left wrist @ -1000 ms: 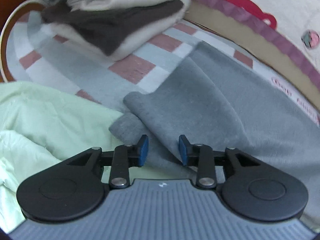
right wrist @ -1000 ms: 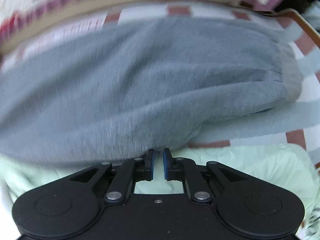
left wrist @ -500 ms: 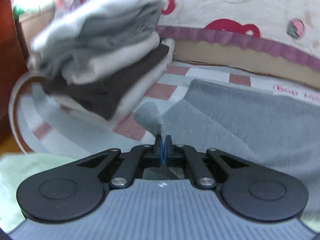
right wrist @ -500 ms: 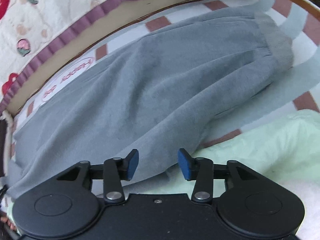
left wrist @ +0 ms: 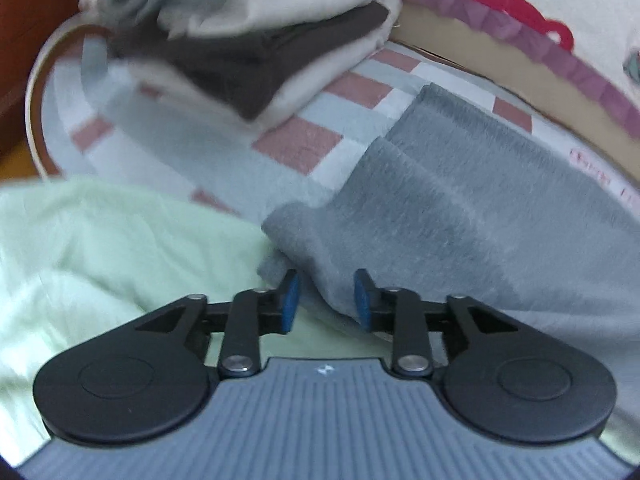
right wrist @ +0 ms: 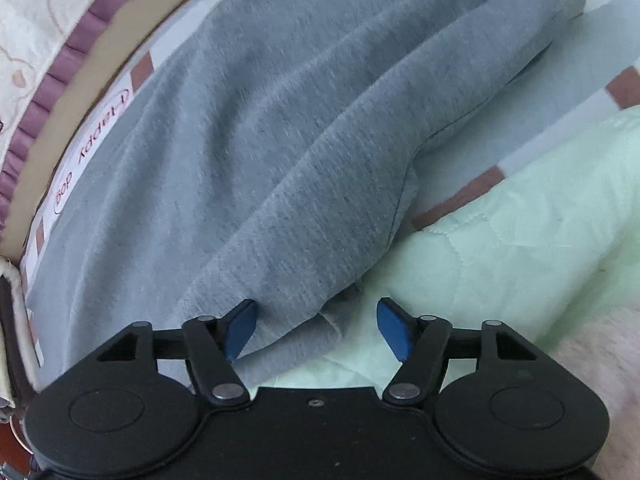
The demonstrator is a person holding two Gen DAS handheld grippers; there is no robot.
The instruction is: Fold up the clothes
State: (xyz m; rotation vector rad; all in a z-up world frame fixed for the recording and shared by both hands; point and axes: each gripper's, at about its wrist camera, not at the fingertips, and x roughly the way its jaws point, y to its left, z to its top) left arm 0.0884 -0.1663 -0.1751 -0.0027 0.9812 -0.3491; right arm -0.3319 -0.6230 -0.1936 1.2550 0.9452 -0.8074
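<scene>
Tools, 2, left (left wrist: 323, 300) and right (right wrist: 316, 330), gape over 1 grey garment (right wrist: 280, 140) beside 1 folded stack (left wrist: 256, 40).

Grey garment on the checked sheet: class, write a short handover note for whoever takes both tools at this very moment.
Left tool: open, holding nothing, its pads either side of a corner of the grey garment.
Right tool: open wide, the garment's near edge lying between its pads.
The garment is spread lengthwise on the checked sheet, folded over along its length, its near edge overlapping the green quilt.
Done: a stack of folded clothes sits at the far left.
Left: fold the grey garment down, probably crosswise, and add it to the stack.
</scene>
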